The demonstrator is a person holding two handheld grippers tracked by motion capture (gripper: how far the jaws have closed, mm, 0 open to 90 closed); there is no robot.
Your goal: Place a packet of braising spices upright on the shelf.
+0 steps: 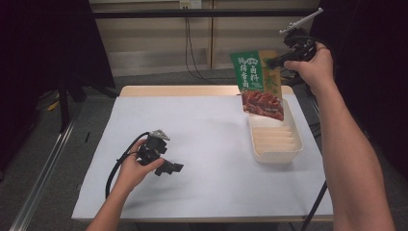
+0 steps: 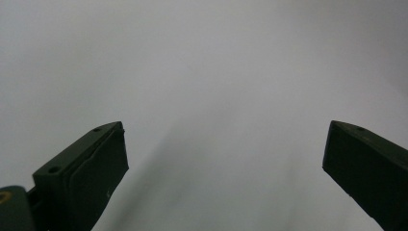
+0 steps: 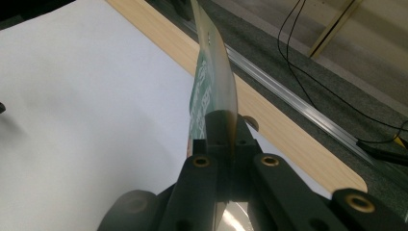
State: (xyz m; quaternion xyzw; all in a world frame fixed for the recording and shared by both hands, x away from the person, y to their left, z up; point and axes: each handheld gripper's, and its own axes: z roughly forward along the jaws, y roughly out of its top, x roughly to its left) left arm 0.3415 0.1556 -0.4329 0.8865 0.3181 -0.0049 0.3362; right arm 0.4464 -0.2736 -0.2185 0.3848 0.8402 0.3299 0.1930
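Observation:
A green and red snack packet hangs in the air over the far end of a white ribbed tray at the table's right side. My right gripper is shut on the packet's upper right edge, high above the table. In the right gripper view the packet stands edge-on, pinched between the jaws of that gripper. My left gripper rests low on the white sheet at the front left, open with nothing between its fingers.
White paper covers the wooden table, whose bare far edge shows. Cables hang at the back wall. A metal rail runs along the floor at the left.

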